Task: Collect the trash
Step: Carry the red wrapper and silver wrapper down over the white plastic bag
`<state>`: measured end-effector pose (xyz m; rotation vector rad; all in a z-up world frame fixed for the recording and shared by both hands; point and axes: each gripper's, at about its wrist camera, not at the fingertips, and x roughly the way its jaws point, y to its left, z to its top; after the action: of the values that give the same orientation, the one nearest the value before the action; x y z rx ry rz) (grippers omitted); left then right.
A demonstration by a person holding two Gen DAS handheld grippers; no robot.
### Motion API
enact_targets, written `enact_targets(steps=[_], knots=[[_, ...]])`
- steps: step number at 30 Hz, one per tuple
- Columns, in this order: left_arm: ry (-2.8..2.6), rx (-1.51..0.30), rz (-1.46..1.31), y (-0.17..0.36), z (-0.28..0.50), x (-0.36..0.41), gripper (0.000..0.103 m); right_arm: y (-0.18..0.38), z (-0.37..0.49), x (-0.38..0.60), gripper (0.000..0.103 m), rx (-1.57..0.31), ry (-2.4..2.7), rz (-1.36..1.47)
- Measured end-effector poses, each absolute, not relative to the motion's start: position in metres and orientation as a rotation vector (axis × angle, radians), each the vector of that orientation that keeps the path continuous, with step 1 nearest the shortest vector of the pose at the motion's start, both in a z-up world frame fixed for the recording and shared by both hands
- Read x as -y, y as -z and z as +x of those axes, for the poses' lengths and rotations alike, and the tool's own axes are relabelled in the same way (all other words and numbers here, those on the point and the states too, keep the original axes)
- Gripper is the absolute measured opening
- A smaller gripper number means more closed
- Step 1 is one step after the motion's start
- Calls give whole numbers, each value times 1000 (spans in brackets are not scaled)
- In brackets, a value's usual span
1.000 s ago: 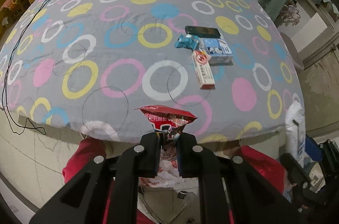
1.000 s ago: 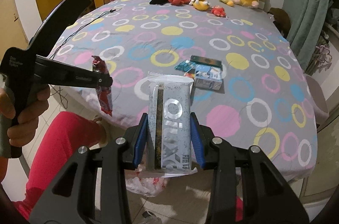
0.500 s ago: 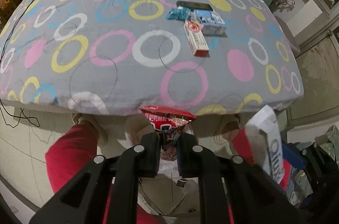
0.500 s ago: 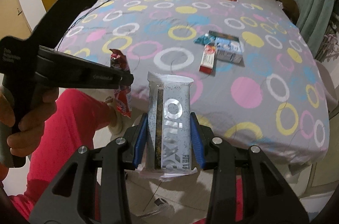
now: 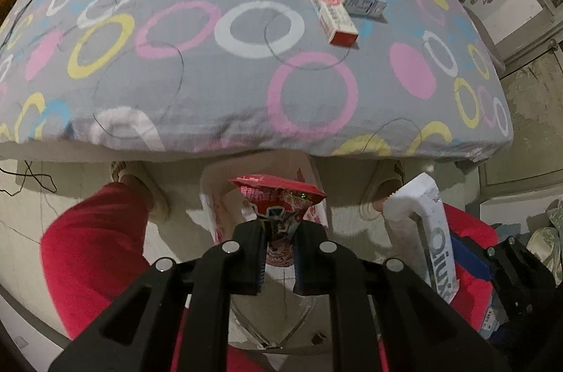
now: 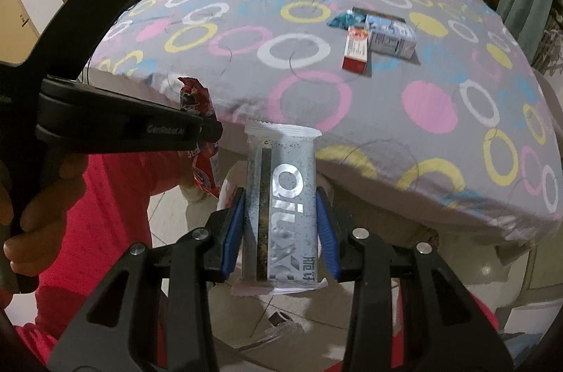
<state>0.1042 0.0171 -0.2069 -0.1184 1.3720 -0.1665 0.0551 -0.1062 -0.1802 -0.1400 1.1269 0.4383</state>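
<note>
— Left wrist view?
— My left claw pinches a crinkled red foil wrapper, low centre, over a white plastic bag on the floor. A flat red-and-white carton lies upper right on the ringed bed.
— Right wrist view?
— My right claw clamps a long glossy silver packet, lower centre; the blue-white box sits on the bed, upper right.

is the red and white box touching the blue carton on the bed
Touching. The right wrist view shows the red and white box lying against the blue carton with no bedsheet visible between them.
</note>
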Motion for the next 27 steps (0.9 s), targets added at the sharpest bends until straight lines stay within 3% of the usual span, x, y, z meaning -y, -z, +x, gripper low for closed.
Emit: enact_targets(steps=[27], knots=[[52, -1558, -270, 320, 108, -38, 13, 304, 75, 101, 38, -1357, -413, -69]])
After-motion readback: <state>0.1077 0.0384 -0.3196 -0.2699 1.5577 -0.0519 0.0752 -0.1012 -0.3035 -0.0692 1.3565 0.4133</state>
